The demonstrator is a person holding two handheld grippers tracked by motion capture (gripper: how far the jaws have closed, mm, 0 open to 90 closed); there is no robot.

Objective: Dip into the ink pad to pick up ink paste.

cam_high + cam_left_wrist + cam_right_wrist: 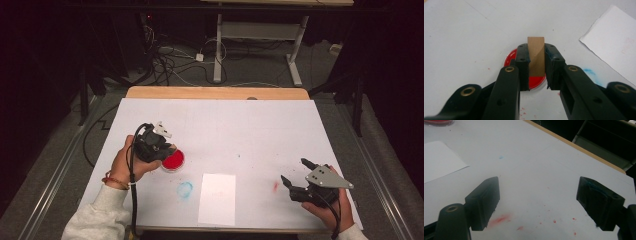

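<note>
My left gripper (537,67) is shut on a small wooden block (536,56), which stands upright between the pads. The block's lower end is over the round red ink pad (534,81); touching or just above it I cannot tell. In the high view the left gripper (167,149) hangs at the ink pad (174,160) on the table's left. A white sheet of paper (217,198) lies at the front middle. My right gripper (296,173) rests at the front right, jaws wide open with nothing between them; in its own view the right gripper (537,206) stands over red smears.
White covering (225,130) spans the table, with a blue ink smudge (184,189) left of the paper and a red smear (275,186) near the right gripper. The wooden far edge (215,92) of the table and cables on the floor lie beyond.
</note>
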